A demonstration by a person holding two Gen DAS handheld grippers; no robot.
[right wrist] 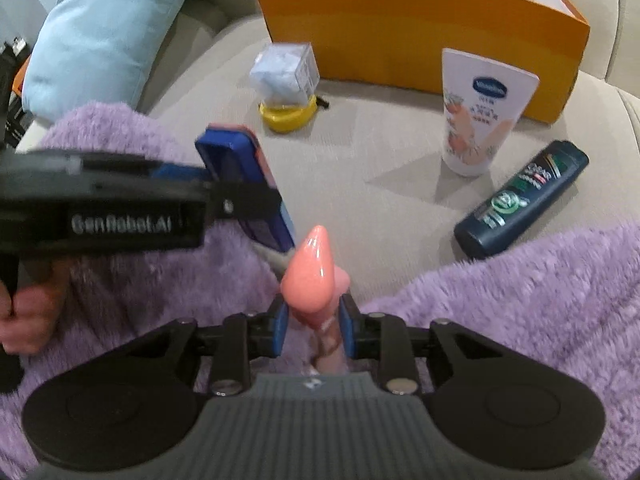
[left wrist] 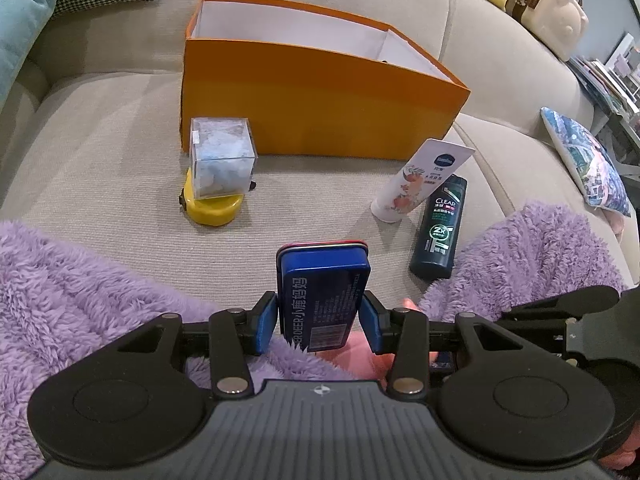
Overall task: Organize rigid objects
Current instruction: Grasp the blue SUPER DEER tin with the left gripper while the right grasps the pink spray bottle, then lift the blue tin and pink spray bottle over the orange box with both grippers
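Note:
My left gripper [left wrist: 320,320] is shut on a blue tin with a red lid [left wrist: 322,296], held above my lap; the tin also shows in the right wrist view [right wrist: 244,184]. My right gripper [right wrist: 312,330] is shut on a glossy pink cone-shaped toy [right wrist: 312,276]. An open orange box [left wrist: 320,92] with a white inside stands on the sofa seat ahead. In front of it, a clear cube [left wrist: 220,156] rests on a yellow tape measure [left wrist: 214,210]. A white lotion tube [left wrist: 420,180] and a dark shampoo bottle [left wrist: 438,228] lie to the right.
Purple fleece [left wrist: 80,300] covers my legs on both sides. A light blue cushion [right wrist: 104,28] lies at the left, a patterned cushion [left wrist: 588,160] at the right, and a cream bag [left wrist: 548,12] on the sofa back. The beige sofa seat [left wrist: 120,160] surrounds the box.

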